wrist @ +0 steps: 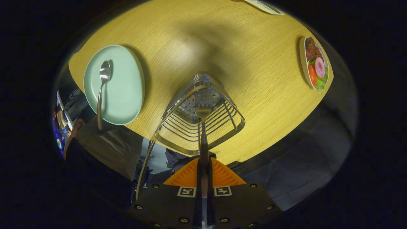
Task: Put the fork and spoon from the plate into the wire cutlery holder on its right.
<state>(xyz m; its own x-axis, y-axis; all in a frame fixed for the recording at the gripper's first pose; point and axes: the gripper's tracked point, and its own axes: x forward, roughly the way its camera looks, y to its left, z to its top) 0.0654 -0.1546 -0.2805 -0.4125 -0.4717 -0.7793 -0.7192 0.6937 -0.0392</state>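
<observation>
My gripper (203, 163) is shut on the fork (203, 127), its handle pinched between the two fingers. The fork hangs straight down from them, and its tines reach into the mouth of the wire cutlery holder (198, 114), over the perforated floor. The holder stands on the wooden table just ahead of the fingers. To the holder's left lies a pale green plate (124, 89). On it rests the spoon (102, 86), bowl toward the far side and handle reaching past the plate's near rim.
The round wooden table (241, 57) ends close behind the holder. A dish of food (314, 65), with meat, tomato and greens, sits at the table's right edge. Part of a white dish (265, 6) shows at the far edge.
</observation>
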